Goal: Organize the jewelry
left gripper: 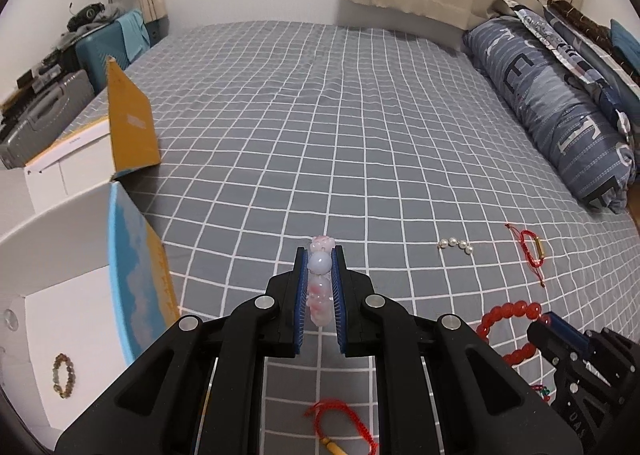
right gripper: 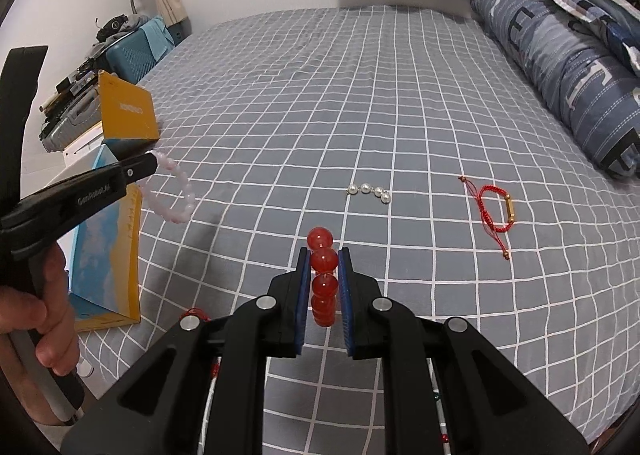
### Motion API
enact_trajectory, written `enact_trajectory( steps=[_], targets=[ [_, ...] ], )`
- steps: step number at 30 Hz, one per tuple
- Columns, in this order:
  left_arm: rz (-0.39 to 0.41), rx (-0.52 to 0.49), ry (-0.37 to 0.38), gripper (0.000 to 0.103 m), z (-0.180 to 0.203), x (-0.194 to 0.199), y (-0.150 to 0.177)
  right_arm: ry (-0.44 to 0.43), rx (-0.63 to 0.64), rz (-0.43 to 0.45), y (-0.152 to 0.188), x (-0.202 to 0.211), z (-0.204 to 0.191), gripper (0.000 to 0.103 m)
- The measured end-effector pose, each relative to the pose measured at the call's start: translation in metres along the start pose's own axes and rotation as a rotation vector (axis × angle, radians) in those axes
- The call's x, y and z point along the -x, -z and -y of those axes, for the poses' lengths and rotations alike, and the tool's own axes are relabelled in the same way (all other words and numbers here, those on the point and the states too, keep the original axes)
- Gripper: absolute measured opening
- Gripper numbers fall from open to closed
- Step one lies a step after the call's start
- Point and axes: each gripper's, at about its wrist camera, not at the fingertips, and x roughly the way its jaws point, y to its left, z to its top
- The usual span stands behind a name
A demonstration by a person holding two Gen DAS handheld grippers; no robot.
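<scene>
The pink bracelet (left gripper: 320,287) hangs pinched in the left gripper (left gripper: 320,255) beside the open box (left gripper: 80,239); the red bracelet (right gripper: 323,279) is clamped in the right gripper (right gripper: 324,259); both look light, slippery and floppy, best gripped across single beads; pearls (right gripper: 370,190) lie further from the box.

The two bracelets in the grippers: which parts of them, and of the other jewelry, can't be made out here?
- Pink bead bracelet: left wrist view, most of the loop sits behind the left gripper.
- Red bead bracelet: right wrist view, lower loop hidden by the right gripper.
- Red cord bracelet: left wrist view, cut off by the gripper body and bottom edge.
</scene>
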Motion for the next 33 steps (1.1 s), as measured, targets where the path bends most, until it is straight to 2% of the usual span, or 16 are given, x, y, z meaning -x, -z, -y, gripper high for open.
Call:
enact_trajectory(
  steps=[9, 18, 33],
  targets=[
    [0.018, -0.006, 0.002, 0.011, -0.006, 0.023, 0.007, -0.002, 0.011, 0.028, -0.003, 0.015, -0.007, 0.013],
    [0.069, -0.017, -0.006, 0.011, -0.014, 0.064, 0.011, -0.008, 0.023, 0.052, -0.012, 0.031, -0.018, 0.013],
    [0.154, 0.013, -0.061, 0.011, -0.056, 0.114, 0.027, -0.047, 0.095, 0.108, -0.029, 0.048, -0.083, 0.013]
  ],
)
